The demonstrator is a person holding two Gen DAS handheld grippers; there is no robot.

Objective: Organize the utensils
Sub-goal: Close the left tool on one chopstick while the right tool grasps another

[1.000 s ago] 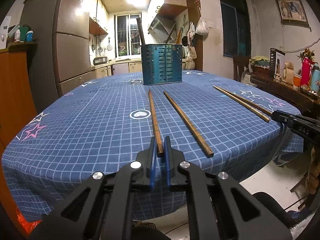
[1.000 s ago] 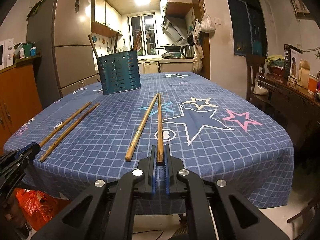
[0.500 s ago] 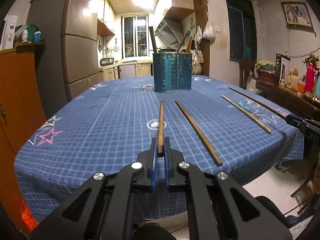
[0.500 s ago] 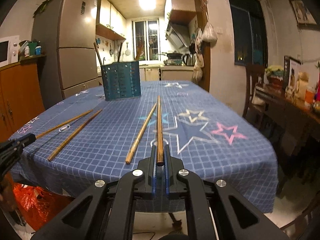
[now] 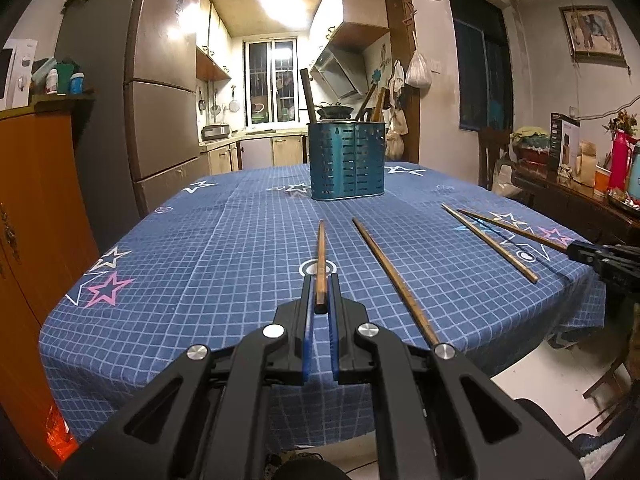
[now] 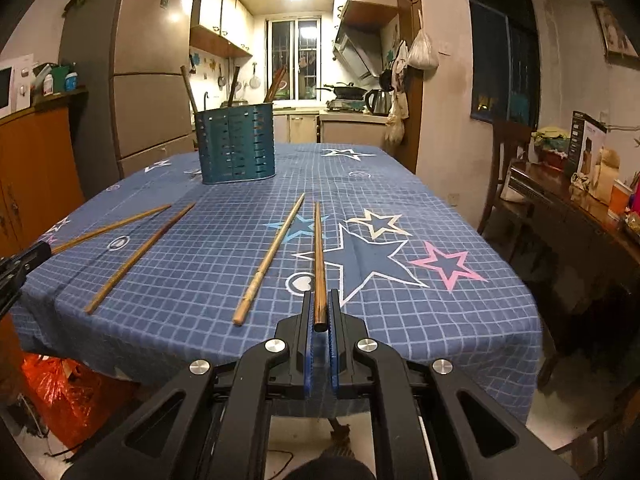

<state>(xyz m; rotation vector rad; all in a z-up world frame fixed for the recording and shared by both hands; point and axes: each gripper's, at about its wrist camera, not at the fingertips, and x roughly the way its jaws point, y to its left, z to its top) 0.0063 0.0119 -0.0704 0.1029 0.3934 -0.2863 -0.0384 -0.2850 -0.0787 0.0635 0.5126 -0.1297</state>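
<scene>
Since a second ago both held sticks have come up off the cloth: the view from each wrist has risen and levelled, and the holder now sits more squarely ahead.

The left gripper (image 5: 320, 300) has its jaws closed on the near end of a long brown wooden chopstick (image 5: 320, 256), whose long axis runs straight forward from the jaws toward the teal perforated metal utensil holder (image 5: 347, 160). The right gripper (image 6: 319, 316) is likewise clamped on the butt of a darker brown wooden chopstick (image 6: 318, 256), pointing forward along its fingers. Both sticks look lifted at the near end; whether their far tips still touch the blue checked star-print tablecloth (image 5: 208, 248) I cannot tell.

The holder stands upright toward the far end of the surface, with several sticks already standing in it. From the left wrist it lies dead ahead, nearly in line with the held stick; from the right wrist it lies ahead and off to the left (image 6: 235, 144). By that, the left hand seems the better placed to deliver first.

Two loose chopsticks are left lying flat: one just right of the left jaws (image 5: 394, 276), one just left of the right jaws (image 6: 270, 258).

To drop a stick in, it must be tipped from lying forward to pointing down over the holder's open top.
</scene>
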